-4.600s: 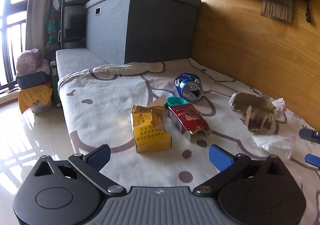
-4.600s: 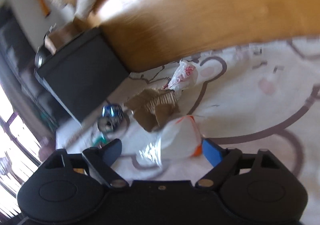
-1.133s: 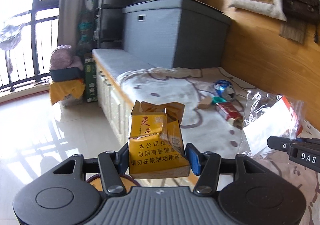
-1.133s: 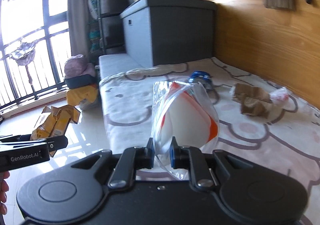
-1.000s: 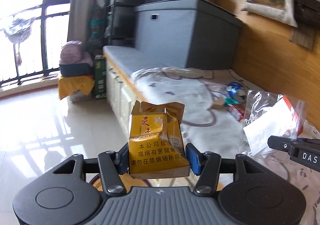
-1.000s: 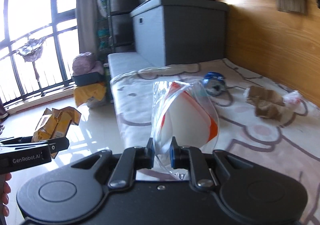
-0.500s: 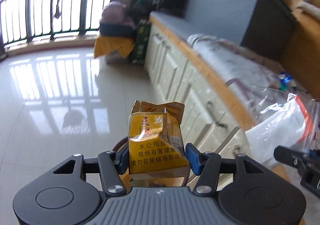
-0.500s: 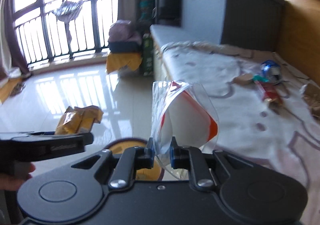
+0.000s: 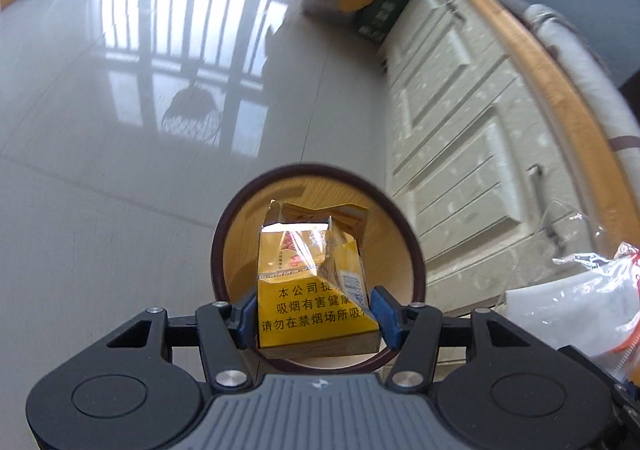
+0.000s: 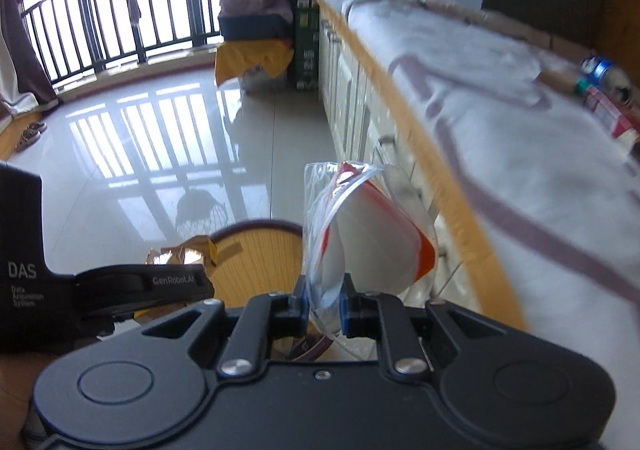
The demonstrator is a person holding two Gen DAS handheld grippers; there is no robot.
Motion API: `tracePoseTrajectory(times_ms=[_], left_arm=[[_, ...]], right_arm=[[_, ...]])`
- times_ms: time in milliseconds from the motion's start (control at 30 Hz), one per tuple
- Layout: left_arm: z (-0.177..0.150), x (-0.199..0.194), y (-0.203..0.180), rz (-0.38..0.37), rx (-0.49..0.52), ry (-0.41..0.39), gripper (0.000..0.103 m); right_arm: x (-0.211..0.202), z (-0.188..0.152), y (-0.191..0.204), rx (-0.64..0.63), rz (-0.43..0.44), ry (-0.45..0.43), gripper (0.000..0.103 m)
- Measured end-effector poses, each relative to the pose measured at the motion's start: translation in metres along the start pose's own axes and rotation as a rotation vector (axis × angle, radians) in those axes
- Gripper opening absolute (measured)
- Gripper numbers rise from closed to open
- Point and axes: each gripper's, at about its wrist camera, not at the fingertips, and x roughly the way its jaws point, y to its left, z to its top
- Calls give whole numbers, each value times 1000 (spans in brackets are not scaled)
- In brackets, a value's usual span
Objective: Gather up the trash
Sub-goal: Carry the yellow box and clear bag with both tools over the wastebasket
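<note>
My left gripper (image 9: pixel 316 312) is shut on a crumpled yellow cigarette pack (image 9: pixel 316 290) and holds it straight above the mouth of a round bin (image 9: pixel 224 234) with a dark rim and a tan inside. My right gripper (image 10: pixel 323 306) is shut on a clear plastic bag (image 10: pixel 368 246) with white and orange print. The right wrist view shows the bin (image 10: pixel 256 250) just left of the bag, with the left gripper's body (image 10: pixel 132 286) and the pack's torn top (image 10: pixel 180 254) over its near rim. The bag (image 9: pixel 580 314) shows at the right edge of the left wrist view.
The bin stands on a glossy tiled floor (image 9: pixel 120 130) beside a white drawer front (image 9: pixel 460 154) under a wood-edged platform. On the patterned sheet (image 10: pixel 500 154) lie a blue can (image 10: pixel 604 72) and a red pack (image 10: pixel 612 118). Yellow-covered bundles (image 10: pixel 252 54) sit by the balcony railing.
Both grippers have swung away from the platform and sunk toward the floor, tilting downward. The bin, barely visible before, now fills the view under the yellow pack. Both grips are unchanged.
</note>
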Motion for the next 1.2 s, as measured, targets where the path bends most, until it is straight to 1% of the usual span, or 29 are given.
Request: tracePoseTrajectory(times_ms=[100,300,533,700,800,933,1067,1200], left_arm=[[-1,18,9,5,-38,43,57],[4,50,19,26,-73,90,57],[7,84,32,2,-186,171,57],[7,94,35,9,-204,195,58],[8,98,36,24,-208,208,58],[9,101,43,40,-241,233,58],[10,103,46,39,-255,237,58],[10,103,46,37,-256,240,58]], right_arm=[[23,-4,4,-11,10,46,15],[61,-8,15,-28,41,127,15],[94,1,31,-112,58,176,15],[117,7,37,-144,81,222,15],[133,9,43,-186,85,247,16],[153,13,51,-228,91,283,16],[168,23,51,-212,97,298,17],[178,35,49,-166,118,304,21]])
